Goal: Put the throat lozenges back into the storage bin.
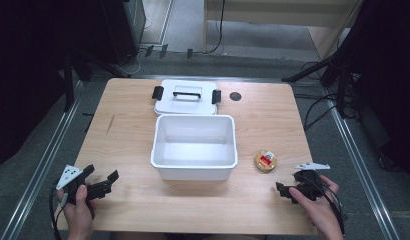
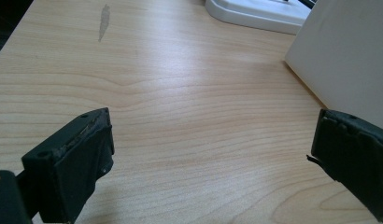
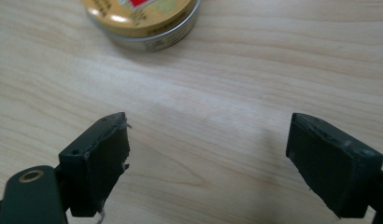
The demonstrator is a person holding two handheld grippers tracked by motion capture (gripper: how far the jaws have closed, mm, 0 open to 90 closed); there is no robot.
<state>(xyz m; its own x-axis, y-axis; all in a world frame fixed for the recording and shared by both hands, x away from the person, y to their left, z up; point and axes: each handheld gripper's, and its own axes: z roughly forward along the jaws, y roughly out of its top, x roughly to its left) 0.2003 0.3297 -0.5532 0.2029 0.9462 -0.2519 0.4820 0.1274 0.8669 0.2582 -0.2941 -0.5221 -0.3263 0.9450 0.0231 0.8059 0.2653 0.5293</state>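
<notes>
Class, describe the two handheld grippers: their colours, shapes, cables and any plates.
Both the left gripper and the right gripper are black with two blocky, worn-padded jaws. Each carries a grey three-cornered plate dotted with small holes and trails a dark cable.

Table layout, four items and two grippers.
Bin (image 1: 194, 148) at centre; lid (image 1: 186, 97) at its 12 o'clock, touching; tin (image 1: 265, 160) at its 3 o'clock, near; right gripper (image 1: 287, 192) at the tin's 5 o'clock; left gripper (image 1: 107, 183) at the bin's 8 o'clock.

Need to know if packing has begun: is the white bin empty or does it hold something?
Empty: the white bin shows a bare floor in the high view, its lid lying behind it.
</notes>
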